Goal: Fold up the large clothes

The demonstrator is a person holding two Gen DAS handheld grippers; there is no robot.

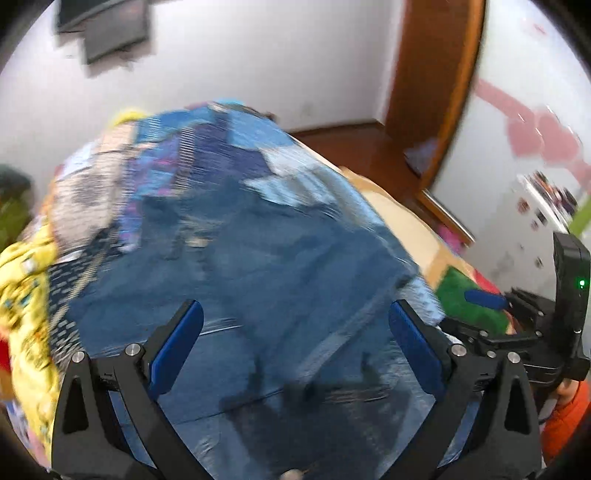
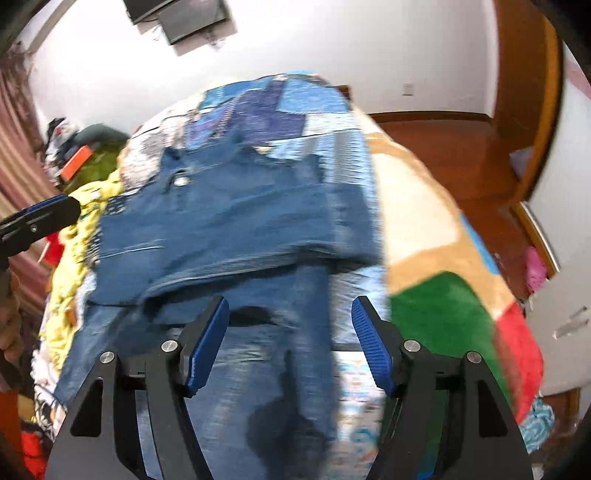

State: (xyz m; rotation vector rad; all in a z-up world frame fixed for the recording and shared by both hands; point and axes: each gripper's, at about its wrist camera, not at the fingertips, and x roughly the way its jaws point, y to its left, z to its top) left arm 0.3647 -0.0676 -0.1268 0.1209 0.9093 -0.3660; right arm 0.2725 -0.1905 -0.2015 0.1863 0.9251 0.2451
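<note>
Blue jeans [image 2: 236, 221] lying partly folded on a patchwork bedspread [image 2: 317, 122], beside a yellow garment [image 1: 26, 280]. Left tool [image 1: 295, 325] and right tool [image 2: 290, 317] both spread wide, empty, above the denim.

Both views are smeared with motion blur, so the jeans [image 2: 236, 218] show no readable seams or folds, the patchwork blanket [image 1: 207, 147] under them is just streaks, the legs run off the bottom edge (hems unseen), and the dark thing on the wall [image 2: 184, 18] is cut off up top
</note>
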